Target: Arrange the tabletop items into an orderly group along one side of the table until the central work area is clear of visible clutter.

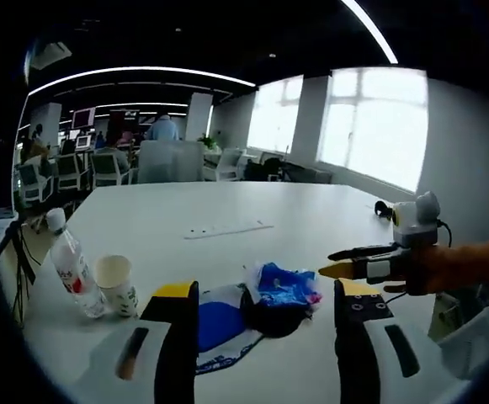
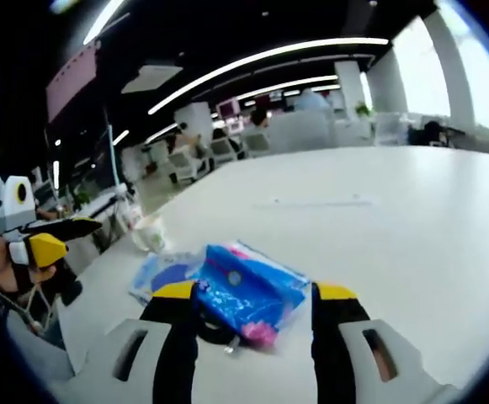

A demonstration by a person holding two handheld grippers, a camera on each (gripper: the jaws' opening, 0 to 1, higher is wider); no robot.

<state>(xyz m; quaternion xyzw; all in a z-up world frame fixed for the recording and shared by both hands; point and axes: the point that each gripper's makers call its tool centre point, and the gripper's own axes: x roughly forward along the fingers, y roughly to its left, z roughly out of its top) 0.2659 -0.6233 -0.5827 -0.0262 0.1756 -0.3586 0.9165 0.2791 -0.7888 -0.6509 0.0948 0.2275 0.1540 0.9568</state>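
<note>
On the white tabletop (image 1: 227, 206), seen from the left gripper view, a clear plastic bottle (image 1: 72, 268) with a red label leans at the far left near the edge, and a paper cup (image 1: 117, 285) stands just beside it on its right. Next along, the left gripper (image 1: 265, 337) hangs with its yellow-tipped jaws spread wide and holding nothing. Between and just beyond those jaws lies a white-and-blue flat packet (image 1: 215, 324) with a bright blue plastic pack (image 1: 284, 284) partly on top of it; something dark sits where they overlap, but it is too blurred to name. Farther back, a thin white strip (image 1: 227, 229) lies alone mid-table. At the right, the right gripper (image 1: 338, 261) comes in, held by a hand (image 1: 463, 263), its tips near the blue pack but apart from it.

From the right gripper view, the left gripper (image 2: 59, 237) shows at the far left off the table edge. The cup (image 2: 149, 233) stands near that edge, then the white-and-blue packet (image 2: 162, 273), then the blue pack (image 2: 248, 290) lying across it. The right gripper (image 2: 257, 311) has its jaws parted on either side of the blue pack's near end, not pressing it as far as I can tell.
</note>
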